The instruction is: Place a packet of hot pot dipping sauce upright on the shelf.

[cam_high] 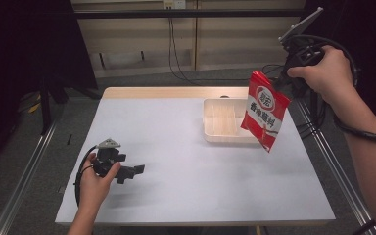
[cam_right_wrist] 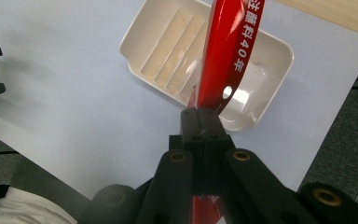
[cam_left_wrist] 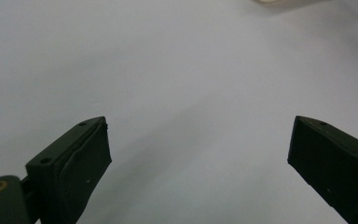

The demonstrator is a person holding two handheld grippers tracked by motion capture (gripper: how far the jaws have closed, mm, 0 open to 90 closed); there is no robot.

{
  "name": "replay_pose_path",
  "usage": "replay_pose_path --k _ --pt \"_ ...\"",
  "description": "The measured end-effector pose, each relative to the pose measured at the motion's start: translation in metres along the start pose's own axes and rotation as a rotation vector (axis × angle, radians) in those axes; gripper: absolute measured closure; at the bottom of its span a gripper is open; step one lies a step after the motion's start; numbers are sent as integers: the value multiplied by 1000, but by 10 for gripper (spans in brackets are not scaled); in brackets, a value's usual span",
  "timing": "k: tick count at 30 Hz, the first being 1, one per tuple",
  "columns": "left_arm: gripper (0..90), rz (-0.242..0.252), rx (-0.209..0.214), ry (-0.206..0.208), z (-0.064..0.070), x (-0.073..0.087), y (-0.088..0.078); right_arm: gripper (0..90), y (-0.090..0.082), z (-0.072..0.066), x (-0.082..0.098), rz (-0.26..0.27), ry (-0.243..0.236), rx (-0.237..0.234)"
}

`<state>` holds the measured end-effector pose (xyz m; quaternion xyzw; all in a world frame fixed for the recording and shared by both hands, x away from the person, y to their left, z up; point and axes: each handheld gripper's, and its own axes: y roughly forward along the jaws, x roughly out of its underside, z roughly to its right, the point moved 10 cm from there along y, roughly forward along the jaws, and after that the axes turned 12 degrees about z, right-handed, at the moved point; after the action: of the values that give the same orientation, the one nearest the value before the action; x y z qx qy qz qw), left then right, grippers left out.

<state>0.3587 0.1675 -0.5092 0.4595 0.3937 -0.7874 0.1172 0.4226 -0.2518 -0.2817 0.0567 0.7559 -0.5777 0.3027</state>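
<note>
The right gripper has the red seasoning packet pinched by its top edge, jaws clamped tight on the foil, and the packet hangs free in the air, tilted, its lower corner dangling just over the near right corner of the white ribbed tray. From the right gripper view the packet runs edge-on straight above the tray, so the line-up looks good. By my reading the pick is done and the carry is nearly done; what's left is the lowering and the let-go, and the packet is not yet touching the tray. The tray itself lies bare, nothing in it. Well away from the tray, toward the near left of the table, the left gripper rests low in the person's hand, jaws spread wide with nothing between them, only bare tabletop ahead. It seems to have no part in this step.
</note>
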Motion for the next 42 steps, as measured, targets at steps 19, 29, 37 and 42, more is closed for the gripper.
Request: replay_pose_path --k 19,29,37,42 --pt "62 6 13 6 3 -4 -2 900 28 9 -19 16 3 19" --pt "60 27 8 -5 3 -6 -3 900 38 14 -28 21 -4 16" --pt "59 23 6 -2 2 -6 -3 900 44 16 -34 29 -7 4" --pt "59 23 2 -3 2 -5 -2 900 49 21 -37 26 -9 13"
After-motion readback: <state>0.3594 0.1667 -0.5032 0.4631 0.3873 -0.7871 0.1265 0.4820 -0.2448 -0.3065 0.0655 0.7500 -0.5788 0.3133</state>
